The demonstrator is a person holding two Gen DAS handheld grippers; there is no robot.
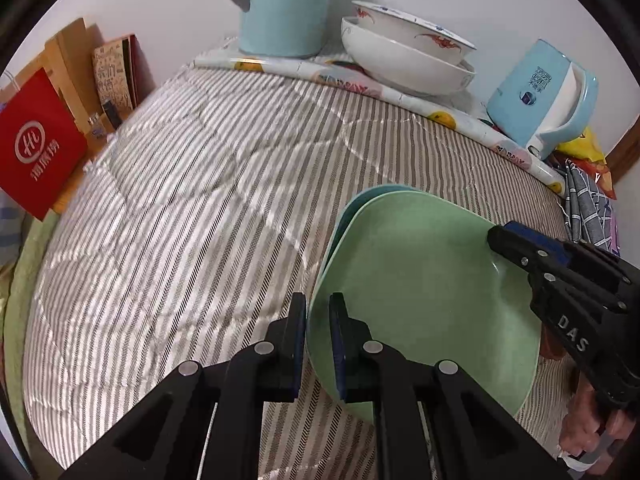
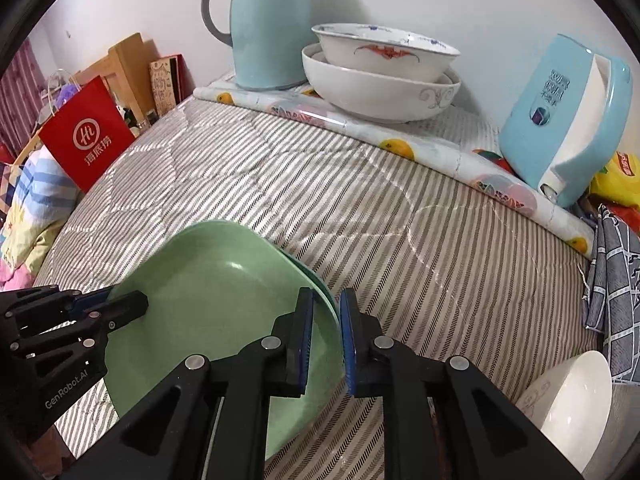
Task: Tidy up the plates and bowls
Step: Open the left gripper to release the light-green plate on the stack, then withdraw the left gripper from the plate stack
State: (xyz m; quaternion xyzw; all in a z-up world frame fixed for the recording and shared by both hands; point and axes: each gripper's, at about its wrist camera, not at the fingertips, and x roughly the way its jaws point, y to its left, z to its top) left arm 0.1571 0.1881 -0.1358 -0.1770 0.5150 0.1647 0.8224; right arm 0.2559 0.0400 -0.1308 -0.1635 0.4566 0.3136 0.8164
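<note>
Gripped from both sides at 6 o'clock — green plate, nested over a blue plate, on the striped cloth: left gripper clamped on its left rim, right gripper pinching its right rim. Stacked already at 1 o'clock — two white bowls. Waiting unsorted at 4 o'clock, one small white bowl; roughly midway, by appearances.

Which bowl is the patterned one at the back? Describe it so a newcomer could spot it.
Start at the tall pale blue thermos jug against the white wall. Right of it, two white ceramic bowls are nested; the upper, smaller bowl carries a red bat motif and blue rim marks, while the larger bowl beneath has grey scrolls.
</note>
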